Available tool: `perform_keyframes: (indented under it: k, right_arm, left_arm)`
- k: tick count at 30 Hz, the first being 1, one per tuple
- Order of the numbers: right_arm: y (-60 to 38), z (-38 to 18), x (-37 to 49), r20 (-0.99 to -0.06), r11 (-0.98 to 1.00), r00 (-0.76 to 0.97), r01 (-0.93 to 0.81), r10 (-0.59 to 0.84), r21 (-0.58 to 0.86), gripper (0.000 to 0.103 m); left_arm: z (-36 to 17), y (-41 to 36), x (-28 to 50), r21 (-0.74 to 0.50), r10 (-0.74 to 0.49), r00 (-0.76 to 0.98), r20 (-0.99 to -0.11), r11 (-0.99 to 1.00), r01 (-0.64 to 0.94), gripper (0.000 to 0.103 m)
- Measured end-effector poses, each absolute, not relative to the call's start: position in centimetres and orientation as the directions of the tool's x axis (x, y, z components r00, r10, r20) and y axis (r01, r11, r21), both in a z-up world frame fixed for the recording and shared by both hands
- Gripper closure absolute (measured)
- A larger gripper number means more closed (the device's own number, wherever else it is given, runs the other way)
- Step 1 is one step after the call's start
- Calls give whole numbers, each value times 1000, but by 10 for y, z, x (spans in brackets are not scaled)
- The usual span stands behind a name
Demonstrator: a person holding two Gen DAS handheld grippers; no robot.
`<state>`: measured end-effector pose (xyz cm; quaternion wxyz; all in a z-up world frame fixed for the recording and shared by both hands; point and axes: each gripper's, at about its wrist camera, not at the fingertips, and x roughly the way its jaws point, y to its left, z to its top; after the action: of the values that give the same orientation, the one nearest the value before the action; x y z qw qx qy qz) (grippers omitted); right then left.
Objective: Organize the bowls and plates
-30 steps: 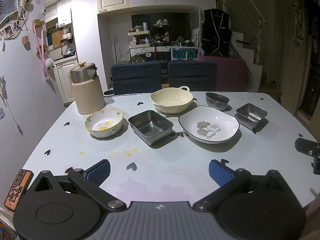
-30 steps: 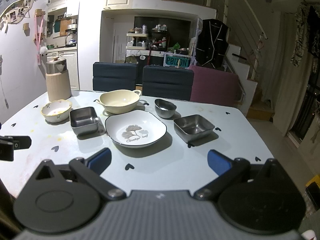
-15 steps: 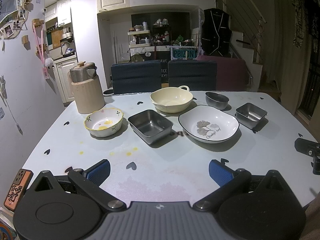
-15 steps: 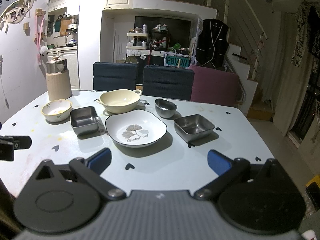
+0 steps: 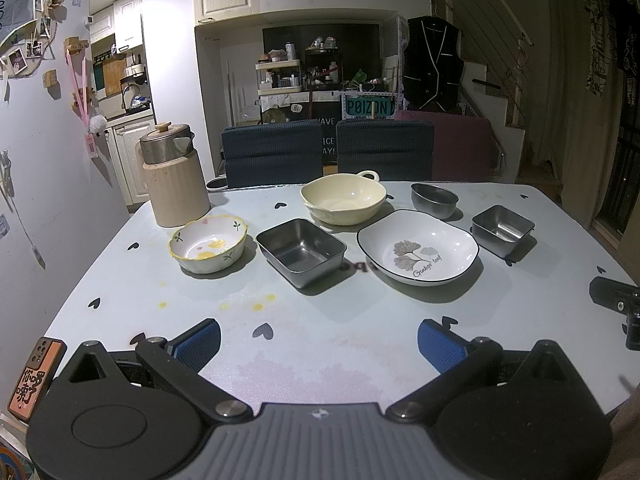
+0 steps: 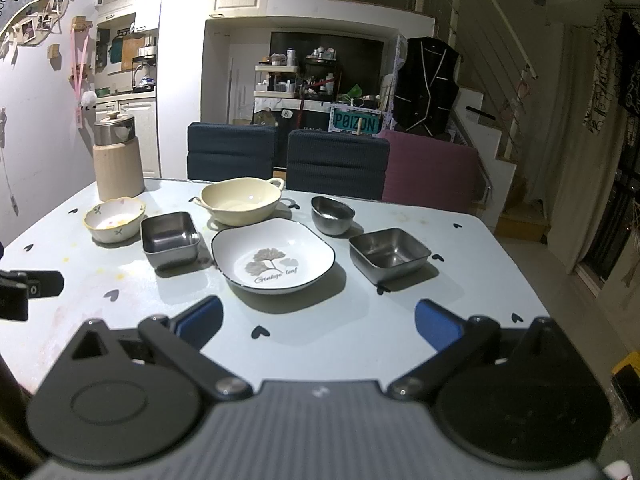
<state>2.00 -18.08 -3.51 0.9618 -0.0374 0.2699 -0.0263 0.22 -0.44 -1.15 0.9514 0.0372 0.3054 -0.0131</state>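
Observation:
Dishes stand in a loose row on the pale blue table (image 5: 320, 344). From the left come a small flower-painted bowl (image 5: 208, 243) (image 6: 115, 225), a steel rectangular tray (image 5: 301, 249) (image 6: 170, 238), a cream two-handled bowl (image 5: 343, 199) (image 6: 240, 200), a white leaf-print plate (image 5: 418, 252) (image 6: 273, 260), a round steel bowl (image 5: 434, 199) (image 6: 333, 214) and a second steel tray (image 5: 503, 230) (image 6: 389, 254). My left gripper (image 5: 319, 339) hangs open over the near table edge, short of the dishes. In the same way my right gripper (image 6: 319, 325) is open and holds nothing.
A beige thermos jug (image 5: 173, 178) with a steel lid stands at the back left. Two dark blue chairs (image 5: 328, 152) and a maroon one (image 6: 430, 172) line the far side. A phone (image 5: 35, 380) lies at the near left corner. Each gripper's body shows at the other view's edge.

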Motion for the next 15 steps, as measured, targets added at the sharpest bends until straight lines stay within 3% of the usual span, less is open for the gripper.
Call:
perform_keyframes:
  k: [15]
  right_arm:
    - [-174,-41,29,-542,997,838,34,-65,-66,0]
  left_arm:
    - [-15,-13,10,64,14,789,-614,997,33,0]
